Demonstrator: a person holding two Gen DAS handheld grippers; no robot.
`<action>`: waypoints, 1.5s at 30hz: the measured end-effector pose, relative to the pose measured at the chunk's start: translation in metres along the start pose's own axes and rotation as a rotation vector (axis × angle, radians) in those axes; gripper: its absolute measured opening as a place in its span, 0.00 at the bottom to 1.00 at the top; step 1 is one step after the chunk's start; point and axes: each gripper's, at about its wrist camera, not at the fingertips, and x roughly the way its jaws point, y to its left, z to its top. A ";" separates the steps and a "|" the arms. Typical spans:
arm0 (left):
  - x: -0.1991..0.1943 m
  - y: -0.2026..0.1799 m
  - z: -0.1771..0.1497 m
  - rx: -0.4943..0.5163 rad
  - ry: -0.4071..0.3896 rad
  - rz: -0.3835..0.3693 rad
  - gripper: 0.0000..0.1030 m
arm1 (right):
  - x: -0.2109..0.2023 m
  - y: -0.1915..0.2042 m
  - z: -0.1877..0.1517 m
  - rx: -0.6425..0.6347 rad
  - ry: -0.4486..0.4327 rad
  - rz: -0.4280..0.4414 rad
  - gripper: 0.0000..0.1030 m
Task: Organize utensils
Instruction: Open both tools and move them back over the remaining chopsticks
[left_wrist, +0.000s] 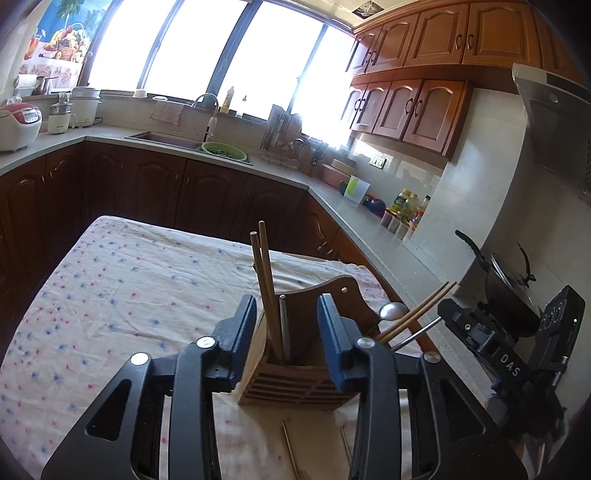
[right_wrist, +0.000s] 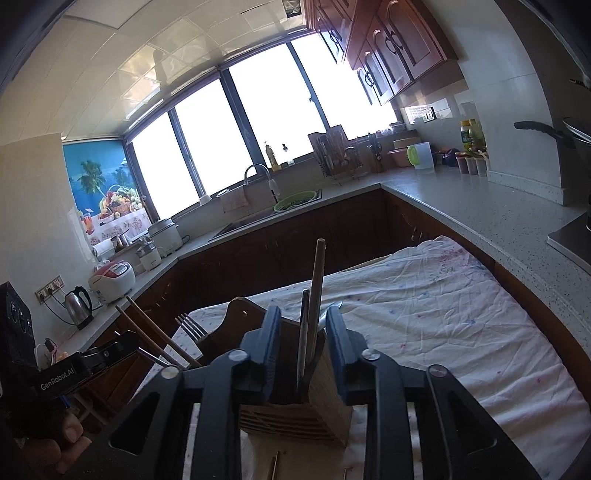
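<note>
In the left wrist view, the flowered cloth on the bench (left_wrist: 122, 295) fills the left and centre of the frame, and it carries no utensils there. At lower centre stands the wooden utensil holder (left_wrist: 295, 380), framed by the left tool (left_wrist: 290, 332), whose blue pads are spread apart with nothing pinched; the holder's near compartment sits in the gap between them. In that compartment two wooden chopsticks (left_wrist: 267, 295) and a metal rod-like handle (left_wrist: 284, 325) stand nearly upright. Just to the right, a spoon (left_wrist: 393, 310), another pair of chopsticks (left_wrist: 417, 314) and a metal handle (left_wrist: 415, 335) lean out of the holder's right side. At the right edge of the frame the right tool's body appears, fingers out of sight there.

In the right wrist view, chopsticks (right_wrist: 155, 332) and a fork (right_wrist: 192, 326) lean out at centre left, and the right tool (right_wrist: 301, 350) at lower centre is likewise spread, pinching nothing, with a chopstick (right_wrist: 316, 295) and a metal handle (right_wrist: 303, 332) standing between its pads in the holder (right_wrist: 295, 417).

Most utensils appear to be sorted already. What seems left are thin sticks lying on the cloth at the bottom centre of the left view (left_wrist: 290, 450), in front of the holder; whether more remain outside the frames cannot be told.
</note>
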 end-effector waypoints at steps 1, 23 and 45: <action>-0.005 0.000 0.000 -0.001 -0.006 0.000 0.41 | -0.006 -0.001 0.001 0.008 -0.019 0.009 0.62; -0.063 0.014 -0.071 -0.027 0.109 0.049 0.63 | -0.098 -0.014 -0.039 0.040 -0.042 -0.019 0.86; -0.022 0.002 -0.138 0.052 0.360 0.068 0.63 | -0.098 -0.037 -0.104 0.068 0.132 -0.061 0.86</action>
